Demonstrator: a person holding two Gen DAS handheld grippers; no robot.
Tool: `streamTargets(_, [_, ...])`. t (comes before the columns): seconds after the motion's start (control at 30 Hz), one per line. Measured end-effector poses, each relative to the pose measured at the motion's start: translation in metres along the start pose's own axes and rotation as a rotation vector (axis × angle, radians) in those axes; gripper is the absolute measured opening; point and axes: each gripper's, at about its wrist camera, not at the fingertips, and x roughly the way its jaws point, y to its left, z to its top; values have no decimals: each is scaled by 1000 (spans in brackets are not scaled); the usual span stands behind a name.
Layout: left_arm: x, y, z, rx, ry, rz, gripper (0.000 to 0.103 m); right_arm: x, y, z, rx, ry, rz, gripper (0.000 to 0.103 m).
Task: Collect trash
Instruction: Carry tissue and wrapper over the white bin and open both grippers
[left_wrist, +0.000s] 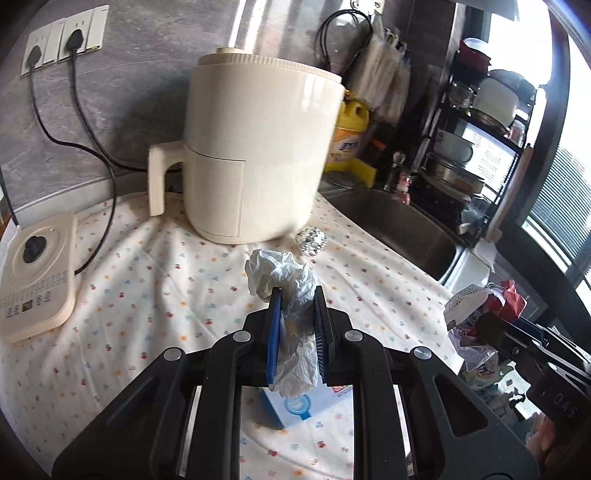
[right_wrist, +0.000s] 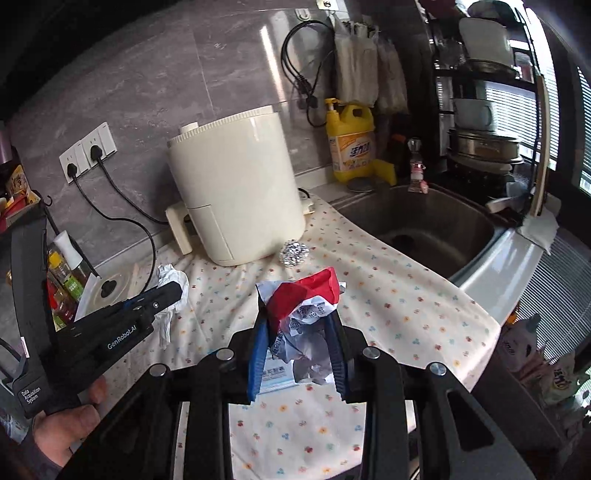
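Note:
My left gripper (left_wrist: 297, 291) is shut on a crumpled white tissue (left_wrist: 284, 273) and holds it above the floral cloth; it also shows in the right wrist view (right_wrist: 173, 291). My right gripper (right_wrist: 297, 314) is shut on a crumpled red and white wrapper (right_wrist: 306, 295), also seen at the right edge of the left wrist view (left_wrist: 484, 302). A foil ball (left_wrist: 311, 240) lies on the cloth beside the cream air fryer (left_wrist: 255, 147), ahead of both grippers; it shows in the right wrist view too (right_wrist: 294, 252). A small blue and white box (left_wrist: 306, 402) lies under the left gripper.
A steel sink (right_wrist: 424, 225) is to the right, with a dish rack (right_wrist: 484, 110) behind it. A yellow detergent bottle (right_wrist: 351, 144) stands by the wall. A kettle base (left_wrist: 37, 280) and power cords lie at the left. Oil bottles (right_wrist: 66, 280) stand far left.

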Motion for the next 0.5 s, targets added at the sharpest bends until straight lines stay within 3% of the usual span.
streamTargets(0.5, [25, -134, -30, 142, 66, -157, 17, -61, -118, -35, 132, -31, -143, 32])
